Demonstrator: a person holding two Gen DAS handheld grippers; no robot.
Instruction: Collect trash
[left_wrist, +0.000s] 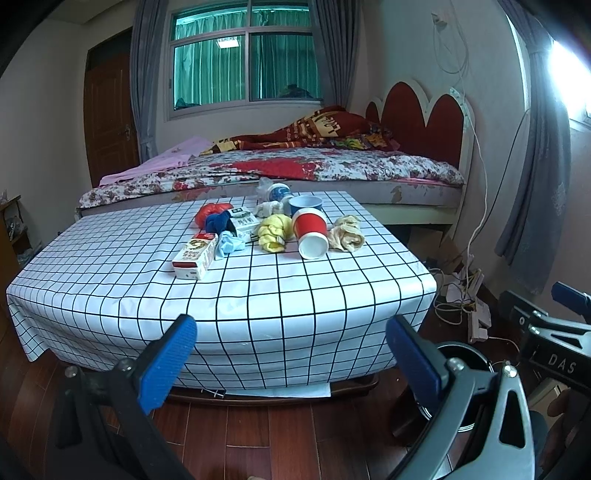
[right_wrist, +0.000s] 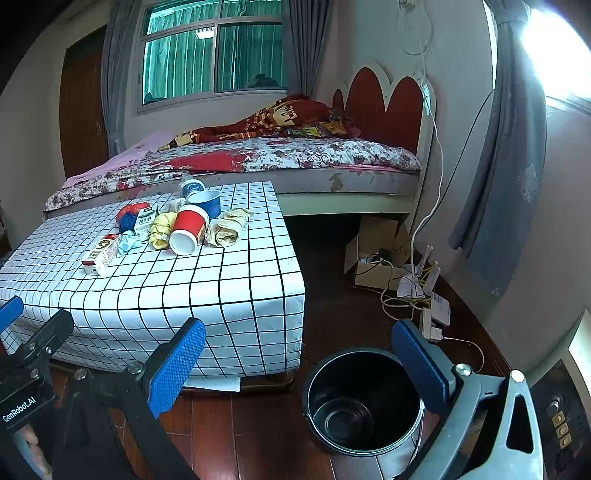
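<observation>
Both spread wide and empty, left tool (left_wrist: 291, 354) and right tool (right_wrist: 299, 360), short of the counter (left_wrist: 110, 258). Trash bin (right_wrist: 364, 400) on the floor, nothing inside. Red cup (left_wrist: 310, 232) tipped over among cartons and crumpled wrappers; blue bowl (left_wrist: 306, 204) upright behind, contents hidden.

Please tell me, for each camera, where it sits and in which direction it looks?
Left wrist: on the left claw, low, facing the table; its blue fingers show.
Right wrist: on the right claw, facing table corner and bin; its fingers show.
Shared: red cup, bed.
</observation>
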